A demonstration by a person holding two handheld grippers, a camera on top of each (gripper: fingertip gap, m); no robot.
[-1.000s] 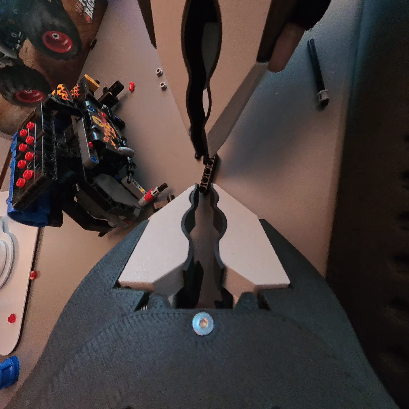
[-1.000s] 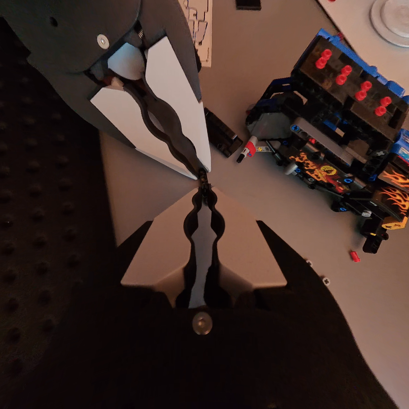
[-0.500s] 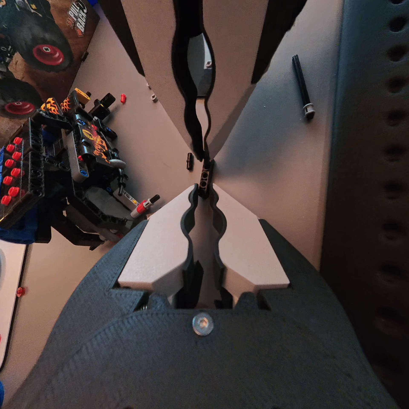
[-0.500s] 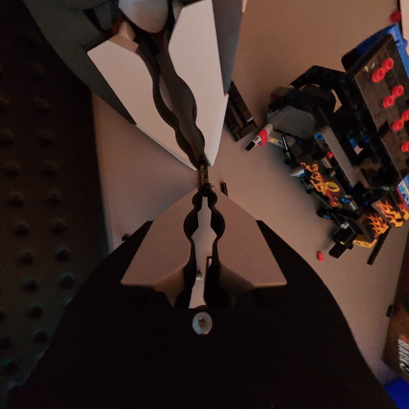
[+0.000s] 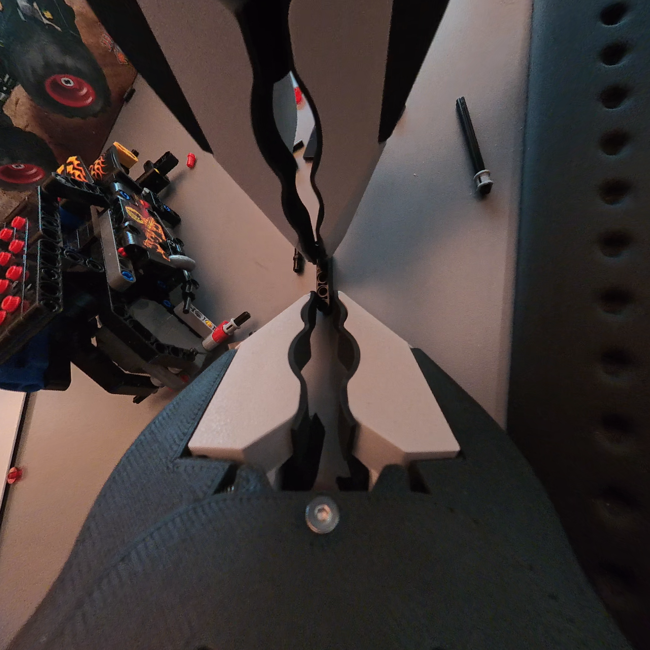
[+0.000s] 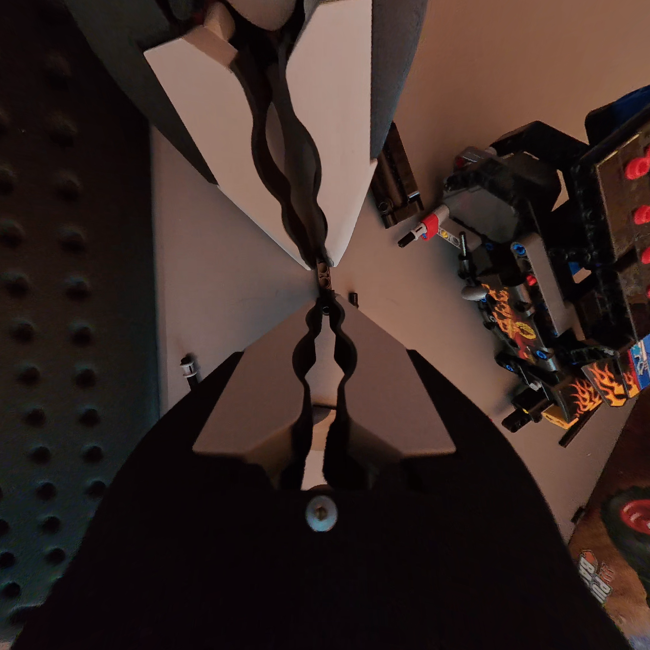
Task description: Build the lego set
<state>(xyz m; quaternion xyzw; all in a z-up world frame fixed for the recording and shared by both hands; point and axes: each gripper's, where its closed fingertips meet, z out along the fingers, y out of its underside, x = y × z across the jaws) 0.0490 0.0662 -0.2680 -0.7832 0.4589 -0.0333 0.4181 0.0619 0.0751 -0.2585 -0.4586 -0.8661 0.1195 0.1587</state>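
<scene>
Above the tabletop (image 5: 422, 246) I had both tools, left tool (image 5: 324, 305) and right tool (image 6: 325, 301), pinching one small black beam (image 5: 323, 281), the half-built truck (image 5: 116, 267) and loose pins still awaiting.

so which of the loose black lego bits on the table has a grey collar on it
The long black axle lying by the dark studded mat's edge; a grey collar rings one end. The short black pin near the tool tips is all black.

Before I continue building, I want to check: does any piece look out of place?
One small black pin lies loose on the table, just beside the black beam that both hand-held grippers pinch. It may have dropped. Nothing else stands out.
</scene>
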